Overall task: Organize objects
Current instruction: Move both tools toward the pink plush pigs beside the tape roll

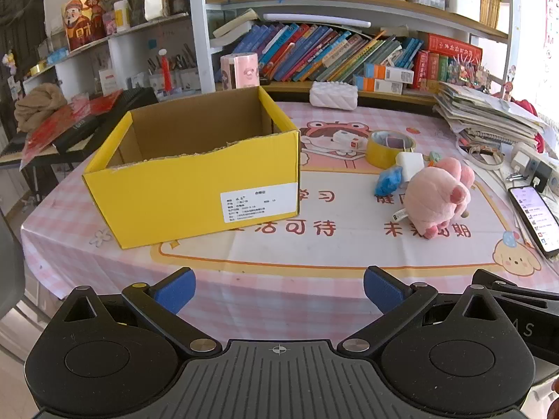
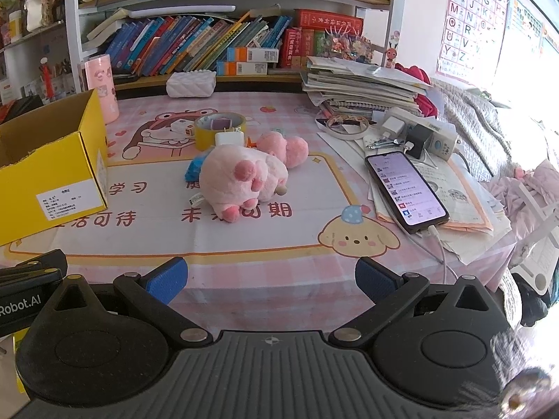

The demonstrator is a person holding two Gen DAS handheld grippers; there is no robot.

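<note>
Standing wide apart and empty, the jaws of the left gripper (image 1: 278, 289) and right gripper (image 2: 271, 279) hover over the tabletop (image 2: 272, 244) edge. Beyond lies the pink plush toy (image 2: 244, 178), apparently light and soft; its body should compress safely. The yellow box (image 1: 195, 174) sits left, open.

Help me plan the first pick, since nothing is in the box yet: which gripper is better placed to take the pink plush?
Probably the right gripper: the pink plush lies almost straight ahead of its open fingers. The left gripper faces the yellow box instead, with the plush off to its right.
</note>
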